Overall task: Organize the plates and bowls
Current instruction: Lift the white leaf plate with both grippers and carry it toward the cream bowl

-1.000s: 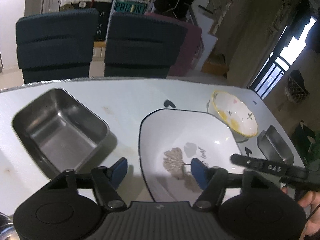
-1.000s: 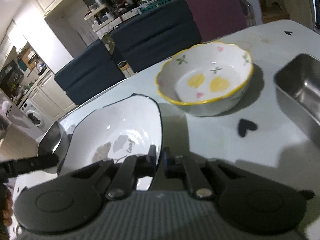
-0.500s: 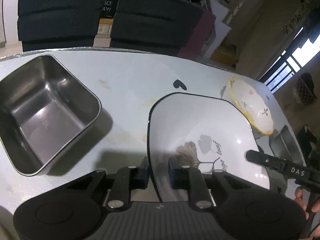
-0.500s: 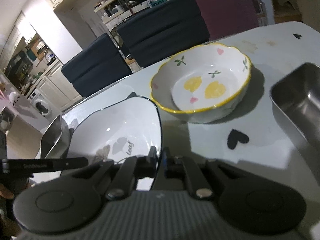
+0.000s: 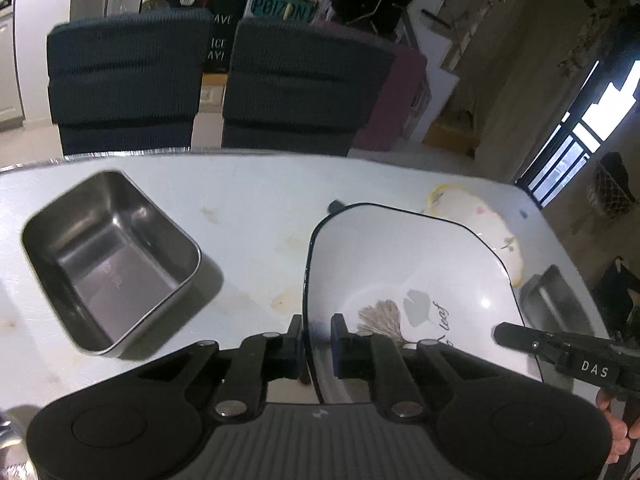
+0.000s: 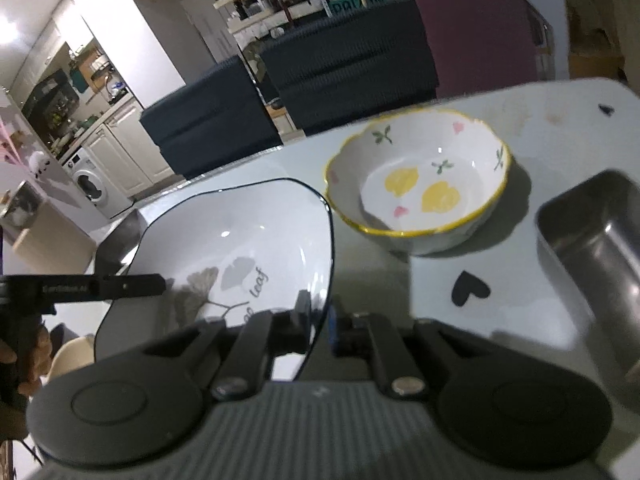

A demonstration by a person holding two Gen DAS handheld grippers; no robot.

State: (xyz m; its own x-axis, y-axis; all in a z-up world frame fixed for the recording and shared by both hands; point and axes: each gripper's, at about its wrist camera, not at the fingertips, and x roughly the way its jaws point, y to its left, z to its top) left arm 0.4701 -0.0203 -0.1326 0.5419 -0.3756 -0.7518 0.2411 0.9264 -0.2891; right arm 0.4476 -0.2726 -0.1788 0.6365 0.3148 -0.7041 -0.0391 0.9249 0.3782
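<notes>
Left hand-held gripper (image 5: 316, 338): jaws closing, narrow gap, one on each side of the near-left rim of the white leaf-print plate (image 5: 404, 276); pads look to be at or on the rim. Right hand-held gripper (image 6: 320, 320): nearly closed, clamped on the opposite rim of the same plate (image 6: 224, 248). So the plate is pinched from two sides, tilted, apparently lifted a little off the worktop (image 5: 248, 216), though contact underneath cannot be confirmed.

Just beyond the plate: floral bowl (image 6: 416, 184) with a yellow rim, upright on the worktop, empty. Steel tray (image 5: 108, 256) to the plate's left, empty. A second steel tray (image 6: 596, 248) sits right of the bowl, also empty.

Progress, judged: early. Nothing is stacked or nested yet. The plate is in hand, its destination unclear. Bowl and both trays untouched.
</notes>
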